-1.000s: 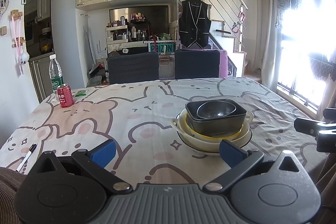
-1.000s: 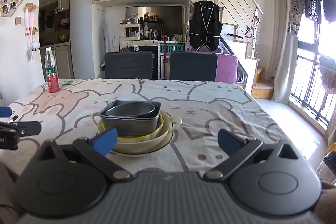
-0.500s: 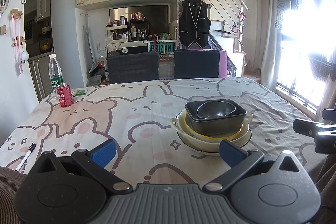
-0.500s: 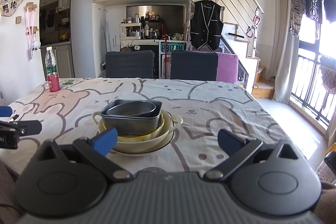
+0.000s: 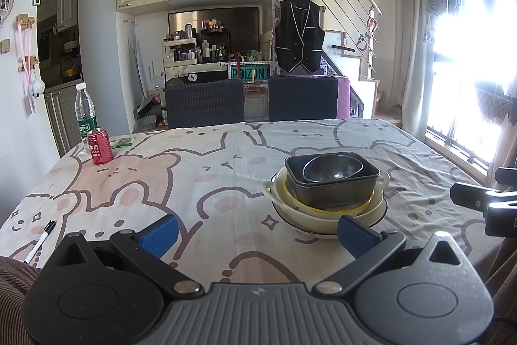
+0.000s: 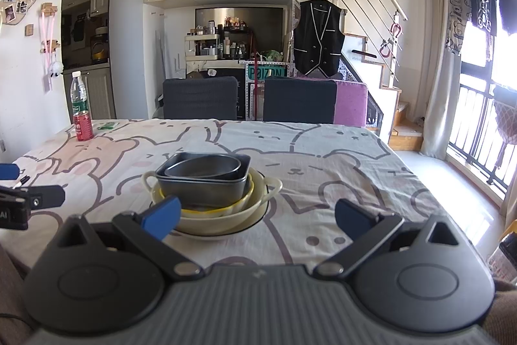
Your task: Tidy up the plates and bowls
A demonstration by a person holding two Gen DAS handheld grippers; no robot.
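A stack of dishes stands on the bear-print tablecloth: a white plate at the bottom, a cream handled bowl, a yellow-rimmed bowl, a dark square dish and a dark round bowl on top. The stack also shows in the right wrist view. My left gripper is open and empty, near the front edge, left of the stack. My right gripper is open and empty, just in front and right of the stack.
A red can and a water bottle stand at the far left corner. A green packet lies beside them. A marker pen lies at the near left edge. Two dark chairs stand behind the table.
The right wrist view has shifted slightly, so the stack sits a little further right in it. The left gripper has not moved.
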